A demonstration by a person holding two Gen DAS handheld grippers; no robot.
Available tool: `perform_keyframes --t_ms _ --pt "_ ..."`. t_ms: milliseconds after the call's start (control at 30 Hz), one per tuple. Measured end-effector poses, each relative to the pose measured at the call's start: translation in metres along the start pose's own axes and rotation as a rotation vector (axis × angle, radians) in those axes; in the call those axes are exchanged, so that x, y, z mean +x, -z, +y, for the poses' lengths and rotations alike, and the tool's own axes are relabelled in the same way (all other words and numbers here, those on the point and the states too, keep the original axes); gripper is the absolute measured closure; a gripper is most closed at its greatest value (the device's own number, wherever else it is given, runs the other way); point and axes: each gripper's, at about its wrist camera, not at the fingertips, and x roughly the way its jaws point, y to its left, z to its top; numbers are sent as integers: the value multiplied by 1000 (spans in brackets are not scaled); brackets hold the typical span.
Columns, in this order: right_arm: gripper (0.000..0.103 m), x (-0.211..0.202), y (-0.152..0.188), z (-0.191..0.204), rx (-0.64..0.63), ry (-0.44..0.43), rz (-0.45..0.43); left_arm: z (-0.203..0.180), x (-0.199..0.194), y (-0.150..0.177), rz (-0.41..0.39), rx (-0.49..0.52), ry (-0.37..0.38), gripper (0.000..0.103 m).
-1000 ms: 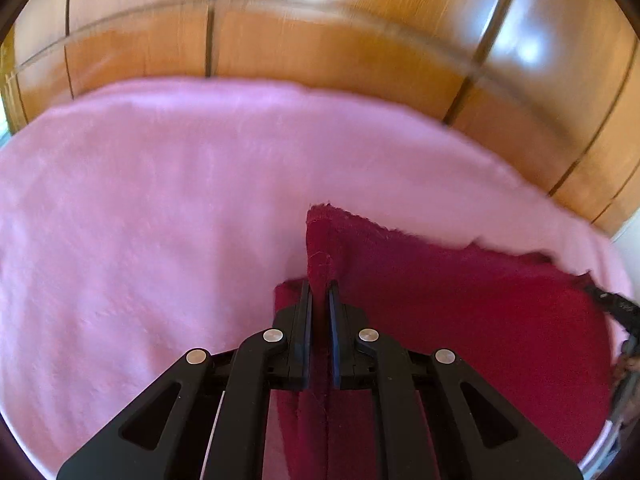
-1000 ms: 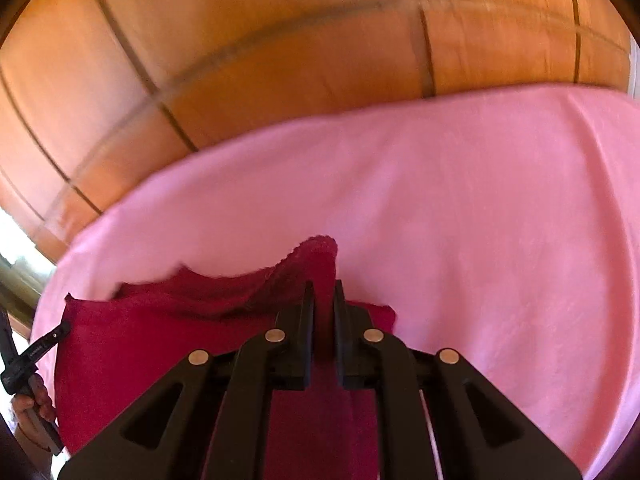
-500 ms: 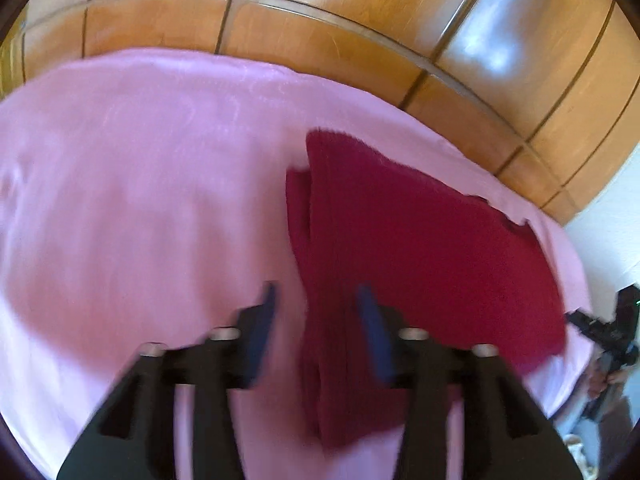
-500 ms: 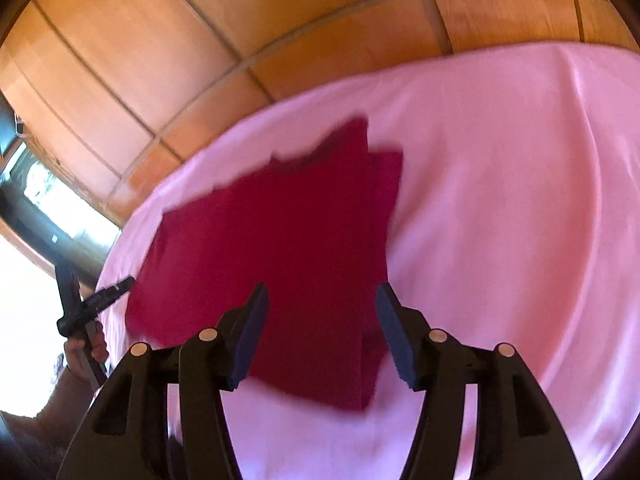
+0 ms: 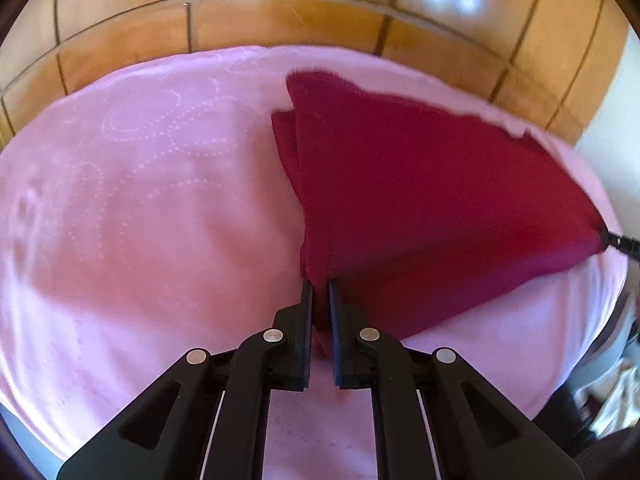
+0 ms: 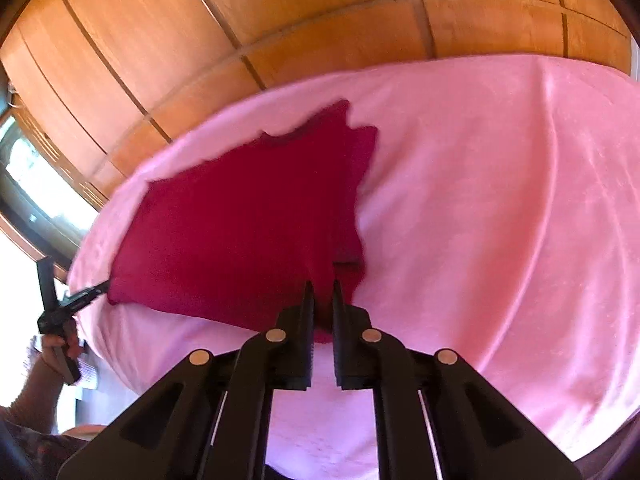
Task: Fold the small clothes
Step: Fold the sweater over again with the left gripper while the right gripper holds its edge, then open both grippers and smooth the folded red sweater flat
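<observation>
I am pinching the two near corners of the dark red cloth [image 5: 420,184], which is lying already doubled on the pink bedspread [image 5: 140,220], toward the side of the bed nearest the wooden panelled wall [image 5: 280,20]. The next fold, as I judge it, calls for both corners to be lifted together and carried across to the far edge, so I am trying to keep both grips level with one another and the near edge taut between them; if one side leads, the layers will likely skew and the far edges, which already look a little staggered, will not line up. I should lift only enough for the cloth to clear the bedspread, since the soft knit will sag and drag in the middle.

My left gripper [image 5: 319,286] is nearly closed, its jaws clamping a bunched corner of the red cloth, with the fabric rising from between them. My right gripper [image 6: 323,286] is equally narrow and is pinching the opposite near corner, with red fabric showing between the jaws. In the right wrist view the left gripper is visible at the cloth's far-left corner, touching it, with my hand [image 6: 60,344] around its handle.
</observation>
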Motion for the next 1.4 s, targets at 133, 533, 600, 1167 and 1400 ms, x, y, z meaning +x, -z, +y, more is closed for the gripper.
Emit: perform_keyframes --t_ms 133,533,600,1167,1400 --pt "97 16 8 -2 31 6 2 -2 -8 0 -15 -15 -16 96" --pt "50 -14 -17 75 -73 -95 -151 -89 -38 -16 -166 68 75 90" --pt "50 1 -16 101 -114 -132 -128 -101 -21 -17 -138 67 76 90" --pt "37 75 30 132 -200 -103 -29 -112 -9 14 -83 -4 -86 72" --pt "24 52 21 130 -134 -175 -32 -114 -29 10 -134 -7 -130 58"
